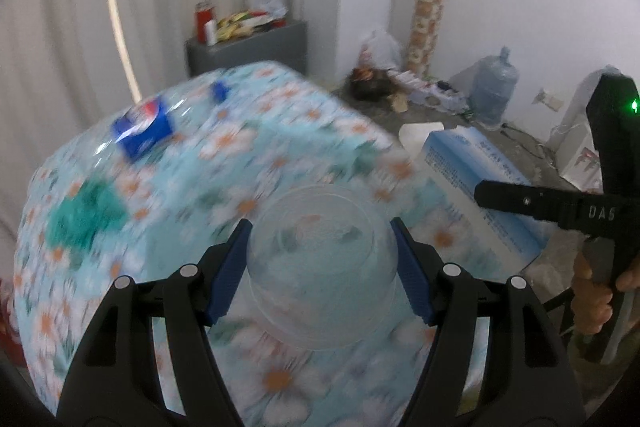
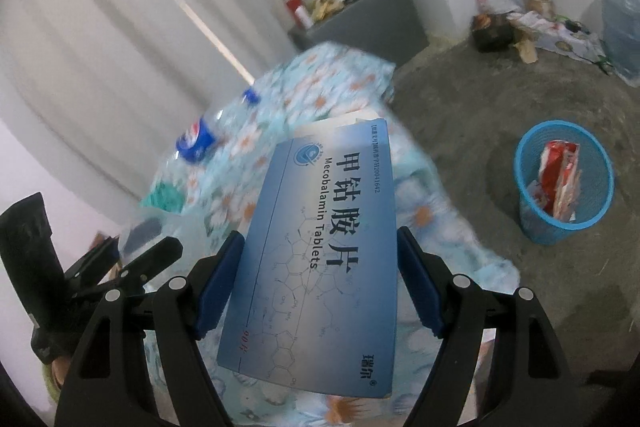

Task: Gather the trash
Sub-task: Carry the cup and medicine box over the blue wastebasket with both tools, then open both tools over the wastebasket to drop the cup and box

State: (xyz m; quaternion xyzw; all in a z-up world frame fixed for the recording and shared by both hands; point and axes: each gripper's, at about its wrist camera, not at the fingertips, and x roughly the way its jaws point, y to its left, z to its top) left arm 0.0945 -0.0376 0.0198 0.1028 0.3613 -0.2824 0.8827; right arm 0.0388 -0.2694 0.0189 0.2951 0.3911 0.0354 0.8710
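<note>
My left gripper (image 1: 322, 233) is shut on a clear plastic cup (image 1: 320, 267), held above the flowered tablecloth (image 1: 248, 163). My right gripper (image 2: 320, 247) is shut on a blue medicine box (image 2: 324, 243) printed "Mecobalamin Tablets"; the same box (image 1: 472, 183) shows at the right of the left wrist view, beside the right gripper's black body. A clear bottle with a blue label (image 1: 144, 127) and blue cap lies on the cloth at the far left. A green crumpled scrap (image 1: 84, 219) lies nearer. A blue mesh waste basket (image 2: 564, 183) with red wrappers in it stands on the floor to the right.
A grey cabinet (image 1: 248, 47) with cans and packets stands beyond the table by the curtain. Along the wall are a large water jug (image 1: 494, 87), a patterned roll (image 1: 428, 19), bags and litter. The concrete floor (image 2: 460, 99) lies between table and basket.
</note>
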